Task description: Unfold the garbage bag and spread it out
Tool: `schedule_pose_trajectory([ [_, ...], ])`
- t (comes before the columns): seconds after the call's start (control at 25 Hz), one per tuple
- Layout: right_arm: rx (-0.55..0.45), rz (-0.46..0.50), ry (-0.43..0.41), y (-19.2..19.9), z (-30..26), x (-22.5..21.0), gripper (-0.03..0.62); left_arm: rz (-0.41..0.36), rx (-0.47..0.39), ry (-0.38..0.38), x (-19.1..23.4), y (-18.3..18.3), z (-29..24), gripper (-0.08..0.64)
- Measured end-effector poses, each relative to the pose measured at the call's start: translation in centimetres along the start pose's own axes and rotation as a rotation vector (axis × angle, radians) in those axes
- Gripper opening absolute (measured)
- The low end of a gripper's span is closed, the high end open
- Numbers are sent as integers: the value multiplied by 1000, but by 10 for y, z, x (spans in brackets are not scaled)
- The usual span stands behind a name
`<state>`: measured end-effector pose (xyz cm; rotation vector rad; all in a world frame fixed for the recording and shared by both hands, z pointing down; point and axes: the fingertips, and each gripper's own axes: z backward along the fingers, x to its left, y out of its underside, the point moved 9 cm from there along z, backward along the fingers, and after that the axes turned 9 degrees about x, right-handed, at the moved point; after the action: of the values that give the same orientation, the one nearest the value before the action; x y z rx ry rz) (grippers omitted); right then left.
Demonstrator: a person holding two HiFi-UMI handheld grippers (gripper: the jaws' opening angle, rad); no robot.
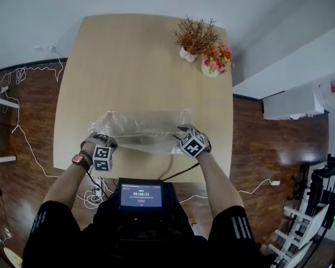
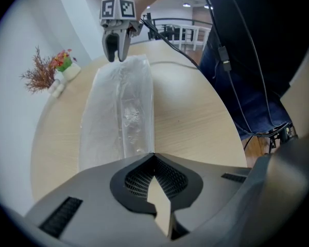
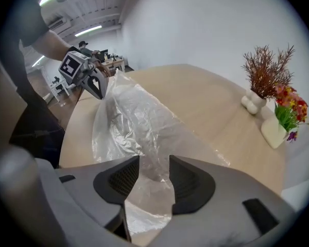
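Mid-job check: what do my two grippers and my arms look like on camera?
The left gripper and right gripper each have a grey body, black ribbed pads and a white cube with black square markers. A black cable trails from the right one. The person wears black short sleeves with white stripes and a red-strapped watch on the left wrist.

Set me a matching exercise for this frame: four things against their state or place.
1 left gripper
2 right gripper
3 clear plastic garbage bag
4 white vase of pink and red flowers

A far corner of the light wooden table
B jaws apart, film between them
C lying across the table's near half
D jaws shut on the bag's end

Pairs: 1-D, 2-B, 3-C, 4-A
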<state>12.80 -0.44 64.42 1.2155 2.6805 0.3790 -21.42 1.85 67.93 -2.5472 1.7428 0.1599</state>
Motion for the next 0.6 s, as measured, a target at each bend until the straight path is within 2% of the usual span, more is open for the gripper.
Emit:
schedule_pose_trajectory([
  [0.28, 62, -25, -48, 14, -27, 2, 215, 42, -8, -1, 0, 4, 2, 3],
  [0.52, 54, -11, -53, 14, -32, 0, 216, 154, -160, -24, 13, 0, 30, 9],
  [0.6, 47, 2, -51, 12, -30, 1, 218, 187, -192, -5, 13, 4, 35, 72],
])
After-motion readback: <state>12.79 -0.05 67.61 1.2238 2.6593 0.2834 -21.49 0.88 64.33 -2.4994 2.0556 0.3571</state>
